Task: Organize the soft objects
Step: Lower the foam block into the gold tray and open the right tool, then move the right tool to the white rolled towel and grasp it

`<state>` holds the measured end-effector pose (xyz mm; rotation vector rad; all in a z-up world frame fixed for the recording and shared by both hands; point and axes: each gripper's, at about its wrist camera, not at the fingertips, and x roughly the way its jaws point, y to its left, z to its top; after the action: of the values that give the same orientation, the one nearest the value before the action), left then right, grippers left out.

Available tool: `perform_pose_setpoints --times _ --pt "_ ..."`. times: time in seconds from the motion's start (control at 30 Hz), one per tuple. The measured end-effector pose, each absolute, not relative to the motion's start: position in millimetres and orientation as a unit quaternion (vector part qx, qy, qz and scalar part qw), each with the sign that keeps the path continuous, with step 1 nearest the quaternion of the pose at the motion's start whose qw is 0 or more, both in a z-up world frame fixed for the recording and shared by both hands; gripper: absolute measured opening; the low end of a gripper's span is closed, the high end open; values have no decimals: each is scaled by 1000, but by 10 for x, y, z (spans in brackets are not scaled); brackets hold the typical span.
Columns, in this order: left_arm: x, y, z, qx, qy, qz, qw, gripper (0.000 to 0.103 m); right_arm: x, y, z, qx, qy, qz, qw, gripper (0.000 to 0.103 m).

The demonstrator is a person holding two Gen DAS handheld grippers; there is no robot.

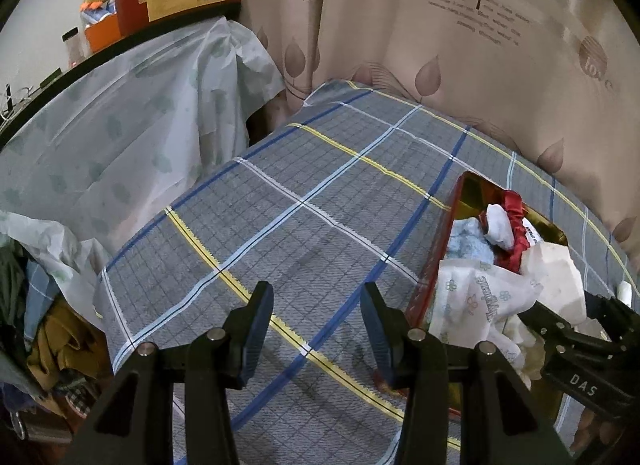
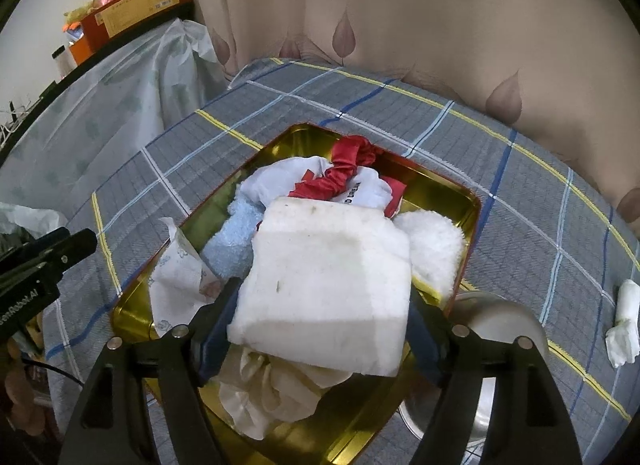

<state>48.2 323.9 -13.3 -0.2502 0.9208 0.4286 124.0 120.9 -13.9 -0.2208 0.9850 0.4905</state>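
While clamping white foam block (image 2: 324, 289) (over tin (image 2: 452, 189)), right hand-held gripper (image 2: 320, 321)

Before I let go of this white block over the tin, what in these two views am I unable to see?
- Tin floor under the white block: right wrist view, hidden by the block and cloths.
- Tin's near edge: left wrist view, hidden by the left gripper finger and right gripper.
- Round metal thing: right wrist view, cut off by a gripper finger.
- Curtain small print: blurred.
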Motion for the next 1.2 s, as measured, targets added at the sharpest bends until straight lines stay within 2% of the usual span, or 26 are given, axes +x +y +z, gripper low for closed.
perform_pose_setpoints --times 0.43,1.2 --pt "498 3182 -131 -104 440 203 869 46 1158 1167 -11 -103 454 234 854 81" --pt "493 3144 -129 -94 445 198 868 46 957 765 347 -79 438 242 862 82"
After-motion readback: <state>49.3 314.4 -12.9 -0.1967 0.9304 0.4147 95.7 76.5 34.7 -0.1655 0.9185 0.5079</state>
